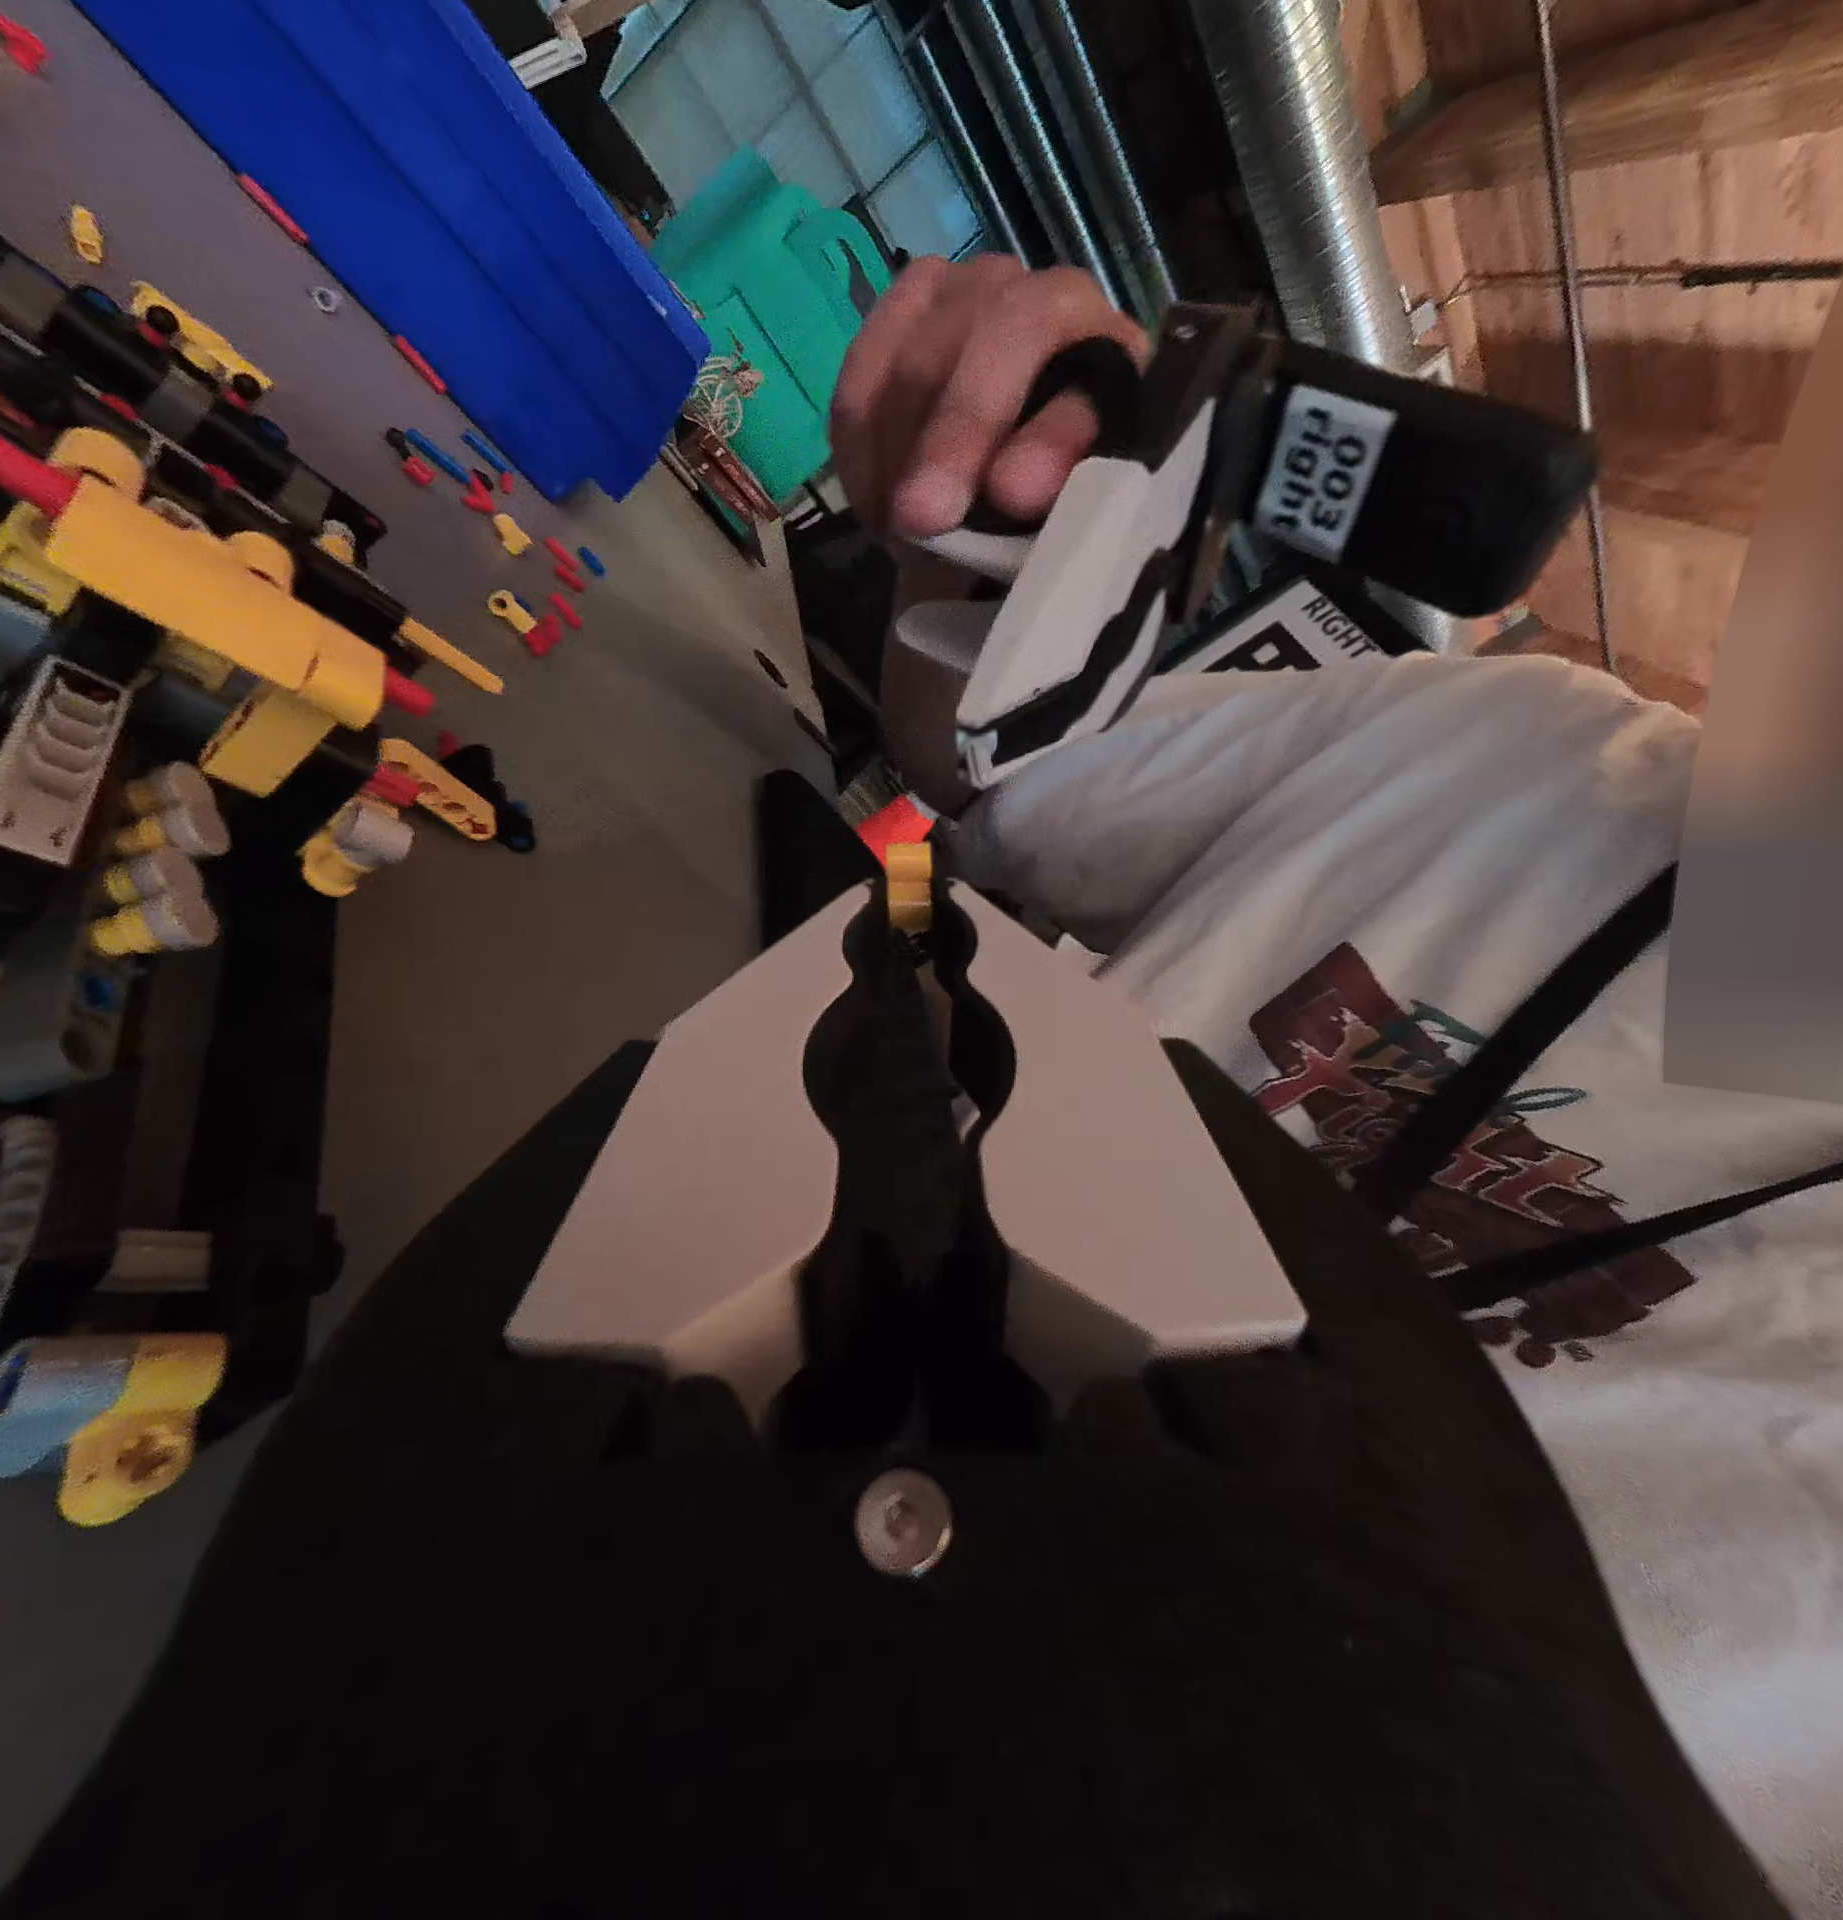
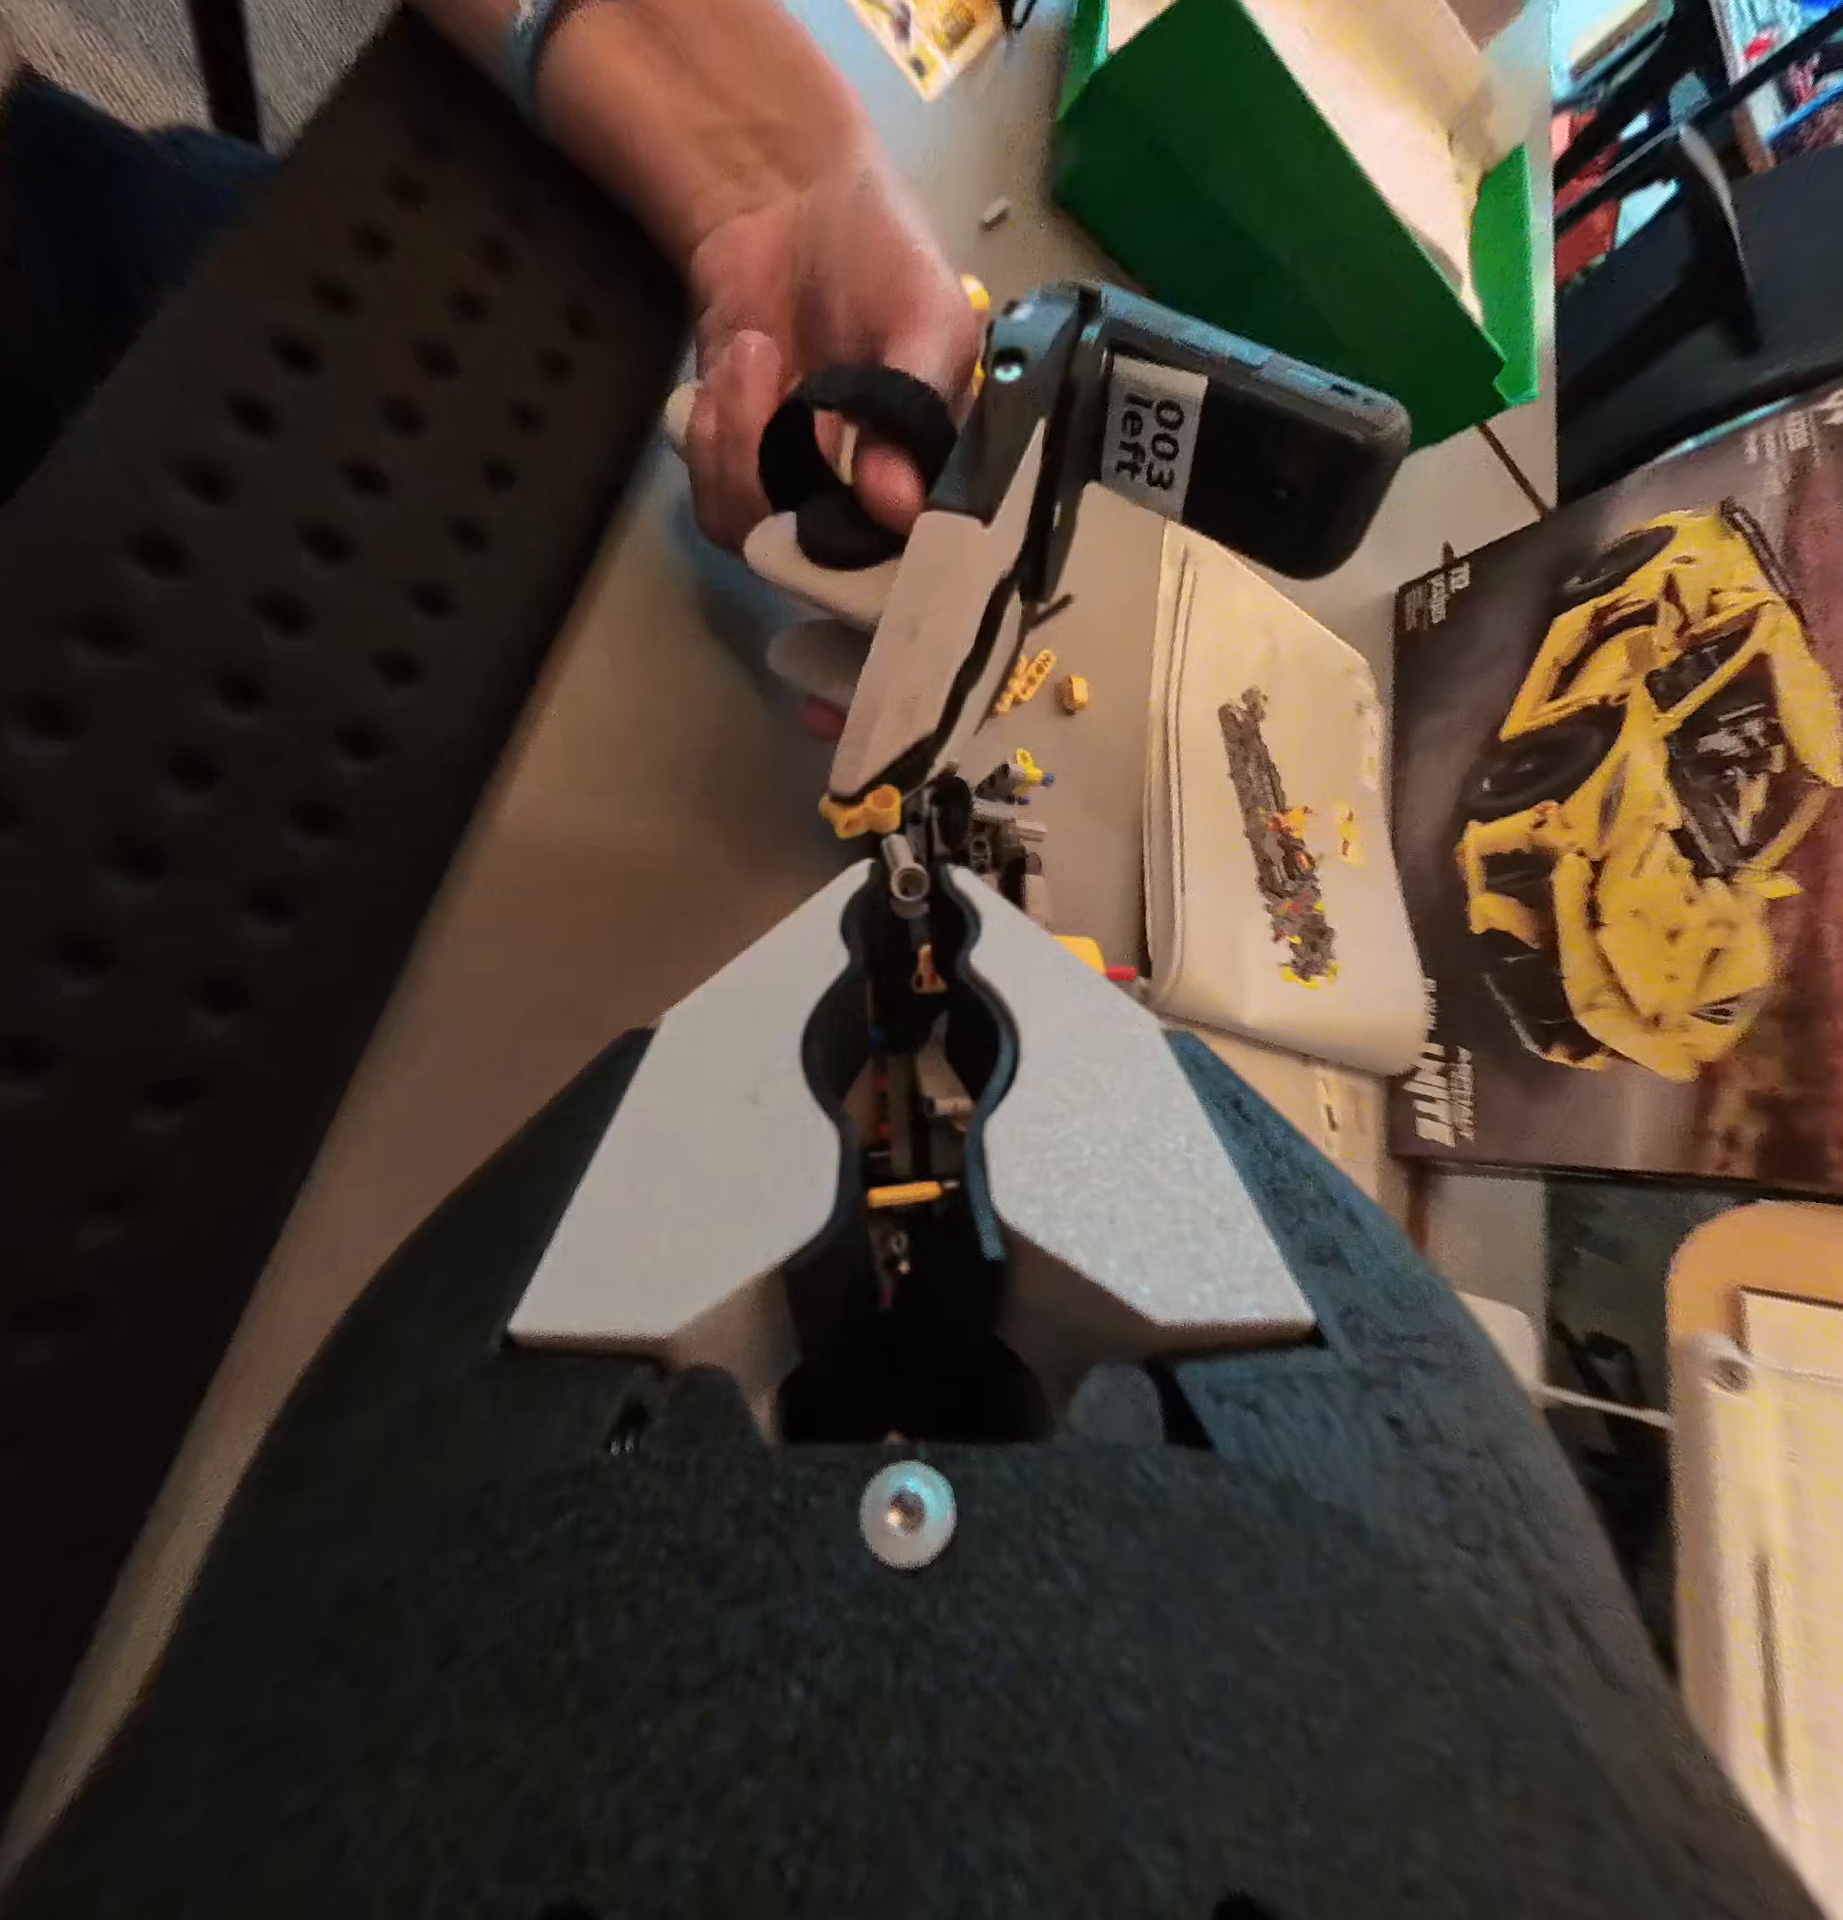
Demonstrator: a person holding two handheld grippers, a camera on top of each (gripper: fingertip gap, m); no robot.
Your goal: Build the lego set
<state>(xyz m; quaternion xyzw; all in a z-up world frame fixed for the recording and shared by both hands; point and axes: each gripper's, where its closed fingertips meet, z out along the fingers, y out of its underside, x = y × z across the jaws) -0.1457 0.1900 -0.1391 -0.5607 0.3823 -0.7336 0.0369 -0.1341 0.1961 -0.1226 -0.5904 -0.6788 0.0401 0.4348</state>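
Note:
My left gripper is shut on a small yellow lego piece, held in the air off the table edge. My right gripper is shut on a small piece that shows a grey end in its own view and red in the left wrist view. The two gripper tips meet, and the yellow piece touches or nearly touches the red and grey one. The right gripper comes down from above in the left wrist view. The left gripper does so in the right wrist view.
A part-built yellow and black lego model lies on the grey table with loose small pieces and a blue bin. An instruction booklet, the set's box, a green box and a black perforated panel surround the work spot. The grippers are tip to tip, or close to it. The black perforated panel is about equally far from each gripper, around 15 cm.

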